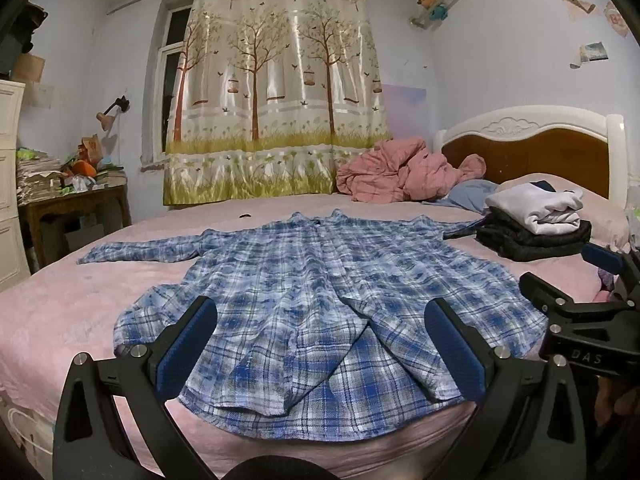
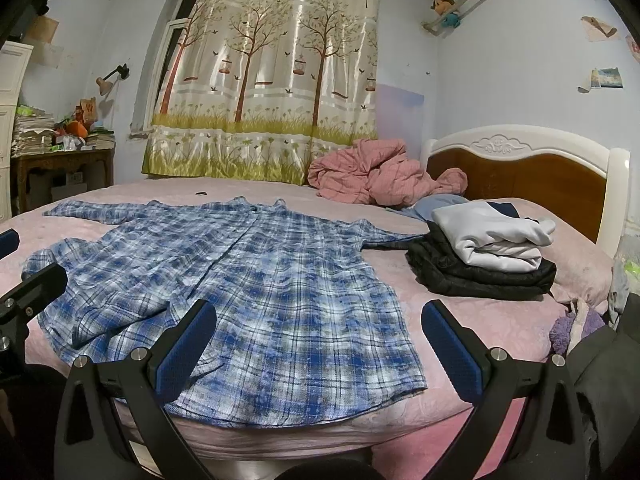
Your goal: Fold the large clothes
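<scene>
A wide bed covered by a pale pink textured sheet (image 1: 52,300) fills both views, its white-and-brown wooden headboard (image 1: 532,140) at about two o'clock in the left wrist view. Behind it, at twelve o'clock, hangs a glossy cream curtain printed with trees and birdcages (image 1: 276,92).

Spread flat on the sheet lies the task's garment, a large blue-and-white plaid long-sleeved shirt (image 1: 288,292), front side up with its button placket running from the collar at twelve o'clock down toward the hem at six o'clock (the lower front panels part slightly there). One sleeve stretches out to ten o'clock; the other reaches toward two o'clock, where its end touches a stack of folded clothes, a white garment on top of black ones (image 2: 488,256).

A crumpled pink quilted blanket (image 1: 404,176) is heaped at one o'clock near the headboard, well apart from the shirt. At nine o'clock a dark wooden side table piled with papers and clutter (image 1: 68,196) stands beside the bed.

The left gripper (image 1: 320,344) hovers above the shirt's hem, its blue-padded fingers spread wide with nothing between them. The right gripper (image 2: 320,344) hovers above the hem's right-hand corner, likewise spread wide and holding nothing (its black frame also shows at three o'clock in the left wrist view).
</scene>
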Demonstrator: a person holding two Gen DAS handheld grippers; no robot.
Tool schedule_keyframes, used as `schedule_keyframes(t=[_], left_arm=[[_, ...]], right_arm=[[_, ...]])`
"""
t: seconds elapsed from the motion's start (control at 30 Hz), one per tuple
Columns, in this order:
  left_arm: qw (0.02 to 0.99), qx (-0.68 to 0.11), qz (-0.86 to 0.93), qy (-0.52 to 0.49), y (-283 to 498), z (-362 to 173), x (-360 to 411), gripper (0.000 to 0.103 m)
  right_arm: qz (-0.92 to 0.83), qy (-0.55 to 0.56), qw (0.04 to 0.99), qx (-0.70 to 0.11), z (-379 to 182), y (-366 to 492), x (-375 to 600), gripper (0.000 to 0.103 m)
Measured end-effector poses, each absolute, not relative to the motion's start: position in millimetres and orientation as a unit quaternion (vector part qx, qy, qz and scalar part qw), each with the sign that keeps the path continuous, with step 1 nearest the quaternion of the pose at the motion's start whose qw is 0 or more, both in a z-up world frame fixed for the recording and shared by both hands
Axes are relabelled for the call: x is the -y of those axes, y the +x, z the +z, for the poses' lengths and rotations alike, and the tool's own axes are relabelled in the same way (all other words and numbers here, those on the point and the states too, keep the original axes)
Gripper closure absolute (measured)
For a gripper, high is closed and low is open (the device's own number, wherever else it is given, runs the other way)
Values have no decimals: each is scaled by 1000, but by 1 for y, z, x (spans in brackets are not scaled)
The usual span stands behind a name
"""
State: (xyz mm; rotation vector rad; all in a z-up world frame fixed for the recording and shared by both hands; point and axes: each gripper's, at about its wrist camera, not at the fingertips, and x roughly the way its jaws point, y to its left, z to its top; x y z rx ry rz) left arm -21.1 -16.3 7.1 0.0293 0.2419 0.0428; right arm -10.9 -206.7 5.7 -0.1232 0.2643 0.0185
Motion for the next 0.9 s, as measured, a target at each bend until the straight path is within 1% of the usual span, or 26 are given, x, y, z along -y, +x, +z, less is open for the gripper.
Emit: schedule_keyframes(t=[0.2,0.9], left_arm=[[992,-123,18,3,-23,8,11,0],[993,-113,20,14,-26,8,7,0]], right_arm=[[11,-62,989,-133,6,-11,206,0],[14,-70,988,-136,6,-8,205,0]])
